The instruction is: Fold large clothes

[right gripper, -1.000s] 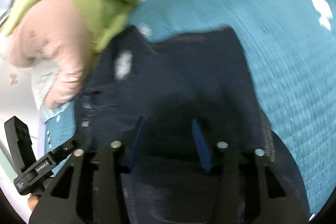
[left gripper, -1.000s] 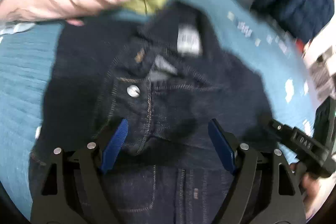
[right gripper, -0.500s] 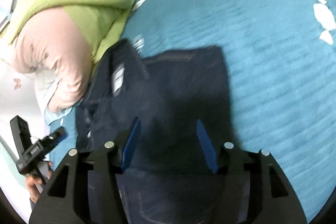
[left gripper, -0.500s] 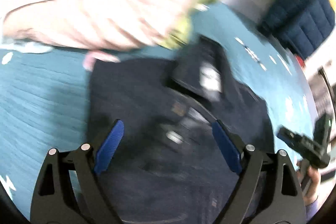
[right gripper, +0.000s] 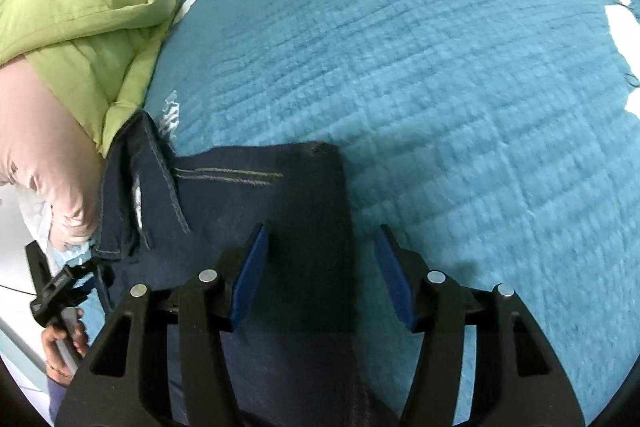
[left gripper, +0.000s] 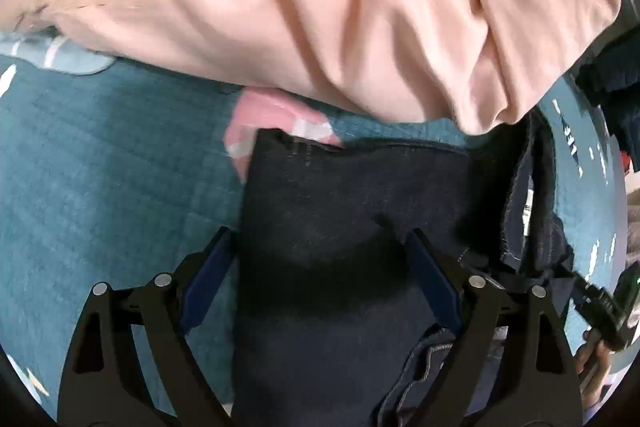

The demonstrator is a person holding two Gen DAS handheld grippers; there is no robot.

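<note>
Teal bedspread (right gripper: 460,99) carries dark jeans (right gripper: 280,211); pink (left gripper: 320,7), green bedding (right gripper: 80,15).

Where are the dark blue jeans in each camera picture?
Left wrist view: the jeans fill the lower middle, running up from between the left gripper fingers to the pink bedding.
Right wrist view: the jeans lie lower left of centre, reaching under the right gripper.
Shared landmark: the teal bedspread under the jeans, with the pink bedding beside them.
</note>
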